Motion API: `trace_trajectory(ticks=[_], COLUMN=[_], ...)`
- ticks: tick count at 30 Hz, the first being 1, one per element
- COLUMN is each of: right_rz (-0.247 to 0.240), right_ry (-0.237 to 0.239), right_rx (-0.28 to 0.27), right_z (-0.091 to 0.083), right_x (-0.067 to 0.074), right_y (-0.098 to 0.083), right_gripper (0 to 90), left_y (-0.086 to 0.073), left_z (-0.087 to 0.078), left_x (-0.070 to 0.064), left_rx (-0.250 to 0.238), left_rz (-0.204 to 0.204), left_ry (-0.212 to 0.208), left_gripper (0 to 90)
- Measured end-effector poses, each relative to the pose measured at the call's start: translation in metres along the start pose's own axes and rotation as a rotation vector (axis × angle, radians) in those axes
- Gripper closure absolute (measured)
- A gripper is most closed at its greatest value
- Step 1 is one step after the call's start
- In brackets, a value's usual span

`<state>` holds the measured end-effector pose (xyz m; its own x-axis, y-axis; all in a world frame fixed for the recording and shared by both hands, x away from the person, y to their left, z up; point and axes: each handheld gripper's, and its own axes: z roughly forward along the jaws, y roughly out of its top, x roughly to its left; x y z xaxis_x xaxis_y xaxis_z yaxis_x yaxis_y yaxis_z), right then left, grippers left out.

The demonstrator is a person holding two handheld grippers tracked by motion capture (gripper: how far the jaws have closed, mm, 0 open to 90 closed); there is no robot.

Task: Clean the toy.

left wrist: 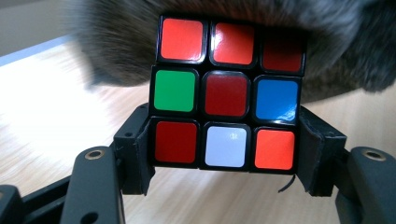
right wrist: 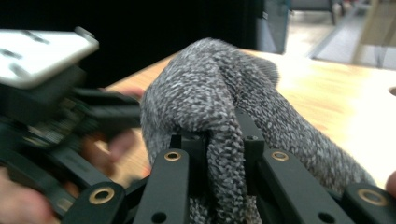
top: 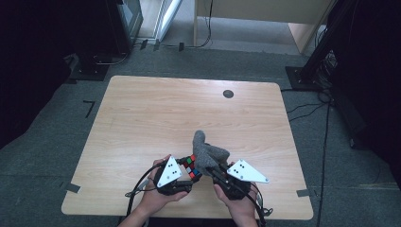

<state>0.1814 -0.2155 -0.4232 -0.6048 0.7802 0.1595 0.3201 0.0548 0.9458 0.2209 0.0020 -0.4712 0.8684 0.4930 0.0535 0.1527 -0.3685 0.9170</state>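
My left gripper (left wrist: pixel 226 154) is shut on a puzzle cube (left wrist: pixel 229 95) whose facing side is mostly red with one green, one blue and one white tile; its jaws clamp the cube's lower row from both sides. From above, the cube (top: pixel 190 167) sits just ahead of the left gripper (top: pixel 187 171) near the table's front edge. A grey knitted cloth (right wrist: pixel 219 107) is pinched between the jaws of my right gripper (right wrist: pixel 223 154), a fold bulging over them. The cloth (top: pixel 206 151) stands bunched up right beside the cube, touching it, with the right gripper (top: pixel 215 169) under it.
The wooden table (top: pixel 156 113) stretches away from the hands, with a dark round cable hole (top: pixel 228 93) near its far edge. Dark stands and cables lie on the grey floor around it. The other hand's gripper (right wrist: pixel 42 98) appears blurred at the left of the right gripper view.
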Motion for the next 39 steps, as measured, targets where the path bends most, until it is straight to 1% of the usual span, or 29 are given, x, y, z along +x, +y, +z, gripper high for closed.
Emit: trace_trajectory(ticks=[1,3,5,7,8,9,11,13,15,16,18,20,22,24,25,27,28,30,31,32,33,34,35,36,37,38,39], right_rz=[-0.001,-0.005,0.018,0.045,0.054,0.062,0.068,0.039,0.049,0.039,0.011,0.021,0.045,0.062,0.074,0.083,0.073,0.044,0.038,0.032,0.016,0.006,-0.011,-0.009,0.010,0.029,0.040], right_ry=[0.005,0.001,-0.019,-0.043,-0.055,-0.055,-0.042,-0.028,0.013,0.027,0.024,0.019,0.001,-0.009,0.001,0.010,0.011,0.011,0.017,0.035,0.052,0.053,0.040,0.032,0.035,0.032,0.020], right_rx=[-0.002,-0.012,-0.009,0.006,0.015,0.019,0.023,0.012,-0.005,-0.014,-0.018,-0.019,-0.006,0.017,0.033,0.047,0.044,0.039,0.037,0.032,0.024,0.024,0.025,0.023,0.019,0.016,0.023], right_z=[-0.001,-0.002,-0.003,-0.003,-0.002,-0.002,-0.002,-0.002,-0.004,-0.004,-0.006,-0.006,-0.005,-0.003,-0.002,-0.002,-0.002,-0.004,-0.005,-0.006,-0.006,-0.006,-0.005,-0.005,-0.005,-0.005,-0.005], right_x=[0.002,0.000,-0.008,-0.015,-0.019,-0.020,-0.020,-0.014,-0.008,-0.005,-0.001,-0.006,-0.013,-0.021,-0.023,-0.024,-0.022,-0.014,-0.012,-0.009,-0.005,-0.002,0.000,0.000,-0.004,-0.009,-0.012], right_y=[0.002,0.004,0.003,0.000,-0.002,-0.003,-0.004,-0.002,0.003,0.005,0.009,0.008,0.005,0.001,0.000,0.000,0.002,0.006,0.007,0.009,0.010,0.011,0.011,0.010,0.010,0.008,0.007], right_gripper=[79.3,79.4,79.6,79.7,79.7,79.7,79.7,79.6,79.4,79.4,79.4,79.7,80.2,80.4,80.4,80.4,80.4,80.4,80.3,80.2,80.2,80.1,80.2,80.2,80.1,80.2,80.2], left_y=[0.001,0.002,0.003,0.004,0.003,0.003,0.002,0.002,0.002,0.003,0.004,0.006,0.006,0.006,0.005,0.004,0.004,0.004,0.004,0.004,0.004,0.004,0.005,0.005,0.006,0.006,0.007], left_z=[0.000,-0.002,-0.005,-0.008,-0.009,-0.010,-0.009,-0.007,-0.005,-0.005,-0.006,-0.008,-0.010,-0.012,-0.012,-0.012,-0.012,-0.010,-0.008,-0.006,-0.005,-0.004,-0.004,-0.005,-0.006,-0.007,-0.009], left_x=[-0.001,-0.001,0.001,0.007,0.008,0.010,0.009,0.007,0.004,0.003,0.002,0.004,0.006,0.011,0.012,0.014,0.013,0.009,0.006,0.003,0.000,-0.003,-0.003,-0.003,-0.002,-0.001,0.000], left_rx=[-0.005,-0.020,-0.035,-0.054,-0.058,-0.058,-0.053,-0.044,-0.040,-0.042,-0.051,-0.055,-0.064,-0.073,-0.073,-0.081,-0.083,-0.070,-0.056,-0.041,-0.034,-0.028,-0.027,-0.031,-0.042,-0.047,-0.061], left_rz=[0.000,-0.011,-0.019,-0.048,-0.054,-0.057,-0.054,-0.046,-0.042,-0.042,-0.049,-0.047,-0.058,-0.095,-0.101,-0.124,-0.122,-0.085,-0.064,-0.043,-0.031,-0.013,-0.011,-0.021,-0.030,-0.028,-0.032], left_ry=[-0.007,-0.022,-0.026,-0.029,-0.026,-0.025,-0.029,-0.033,-0.044,-0.053,-0.063,-0.060,-0.056,-0.066,-0.068,-0.075,-0.071,-0.056,-0.061,-0.071,-0.072,-0.068,-0.067,-0.070,-0.075,-0.077,-0.077], left_gripper=[33.9,33.9,33.9,33.9,33.9,33.9,33.9,33.9,33.9,33.9,34.0,33.9,34.0,34.0,33.9,33.9,33.9,34.0,34.0,34.0,34.0,34.0,34.0,34.1,34.1,34.1,34.1])
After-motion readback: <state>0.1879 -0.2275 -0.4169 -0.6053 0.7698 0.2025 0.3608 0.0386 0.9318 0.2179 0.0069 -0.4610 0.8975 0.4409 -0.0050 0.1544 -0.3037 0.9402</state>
